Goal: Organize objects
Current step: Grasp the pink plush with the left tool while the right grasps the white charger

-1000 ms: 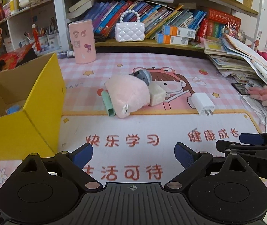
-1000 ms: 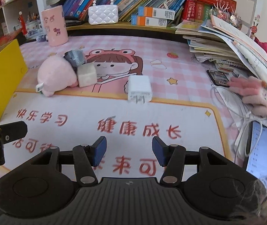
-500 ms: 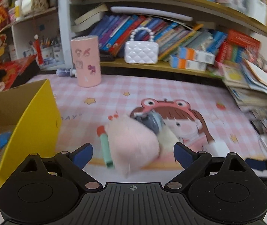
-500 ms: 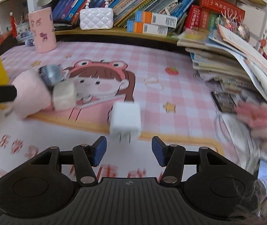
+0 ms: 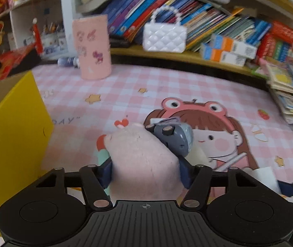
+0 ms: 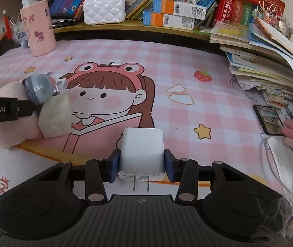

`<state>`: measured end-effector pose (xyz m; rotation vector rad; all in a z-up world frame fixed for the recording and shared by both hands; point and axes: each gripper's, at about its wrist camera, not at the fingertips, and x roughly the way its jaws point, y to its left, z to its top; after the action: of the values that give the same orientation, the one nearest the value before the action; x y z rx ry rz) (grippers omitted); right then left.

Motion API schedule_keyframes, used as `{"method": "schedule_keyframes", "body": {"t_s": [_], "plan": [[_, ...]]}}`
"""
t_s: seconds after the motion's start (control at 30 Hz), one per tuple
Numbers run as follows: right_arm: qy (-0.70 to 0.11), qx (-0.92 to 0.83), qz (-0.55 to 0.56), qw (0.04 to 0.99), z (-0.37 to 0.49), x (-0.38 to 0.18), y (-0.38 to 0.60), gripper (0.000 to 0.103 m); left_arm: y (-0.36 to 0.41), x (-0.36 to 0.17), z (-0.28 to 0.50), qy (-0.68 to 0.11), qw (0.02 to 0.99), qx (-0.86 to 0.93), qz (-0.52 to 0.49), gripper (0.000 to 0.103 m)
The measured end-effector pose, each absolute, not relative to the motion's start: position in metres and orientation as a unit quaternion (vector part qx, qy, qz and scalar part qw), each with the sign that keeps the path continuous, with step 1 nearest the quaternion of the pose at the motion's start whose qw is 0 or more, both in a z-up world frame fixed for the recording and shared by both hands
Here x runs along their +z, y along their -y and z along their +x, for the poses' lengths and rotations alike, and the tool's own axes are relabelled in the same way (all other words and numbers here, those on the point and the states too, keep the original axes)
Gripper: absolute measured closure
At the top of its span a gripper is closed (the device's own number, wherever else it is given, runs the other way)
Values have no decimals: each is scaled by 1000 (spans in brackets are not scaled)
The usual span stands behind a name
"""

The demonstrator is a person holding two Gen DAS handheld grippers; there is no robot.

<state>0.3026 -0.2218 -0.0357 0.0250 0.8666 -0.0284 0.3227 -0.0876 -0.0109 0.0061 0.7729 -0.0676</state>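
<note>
Left gripper (image 5: 145, 174) pinches the pink plush (image 5: 144, 160) on both flanks; plush sits on the mat (image 5: 125, 86), grey toy (image 5: 175, 138) touching its far right side, green stick (image 5: 102, 157) at its left. Yellow box (image 5: 12, 135) wall near on the left. Right gripper (image 6: 141, 167) clamps the white charger (image 6: 142, 150), prongs facing the camera; open mat ahead, book stack (image 6: 266, 72) along the right edge.

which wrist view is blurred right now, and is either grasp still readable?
Left wrist view: motion blur smears the bookshelf and mat print, yet the left gripper plainly squeezes the pink plush toy. Right wrist view: sharp, barcodes readable, and the right gripper clamps the white charger plug, prongs toward the camera. Both views bend straight edges at the rim, fisheye.
</note>
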Motion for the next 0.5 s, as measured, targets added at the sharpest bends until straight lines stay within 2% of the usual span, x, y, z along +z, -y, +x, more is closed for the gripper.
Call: {"method": "schedule_keyframes", "body": {"t_s": [0.13,0.5], "plan": [[-419,-10,28,907,286,-29,224,62,86,11,289,-336,939,-68,11,43],[-411,44,42,909,218,4,194,62,43,31,194,-325,941,-83,-41,42]]}}
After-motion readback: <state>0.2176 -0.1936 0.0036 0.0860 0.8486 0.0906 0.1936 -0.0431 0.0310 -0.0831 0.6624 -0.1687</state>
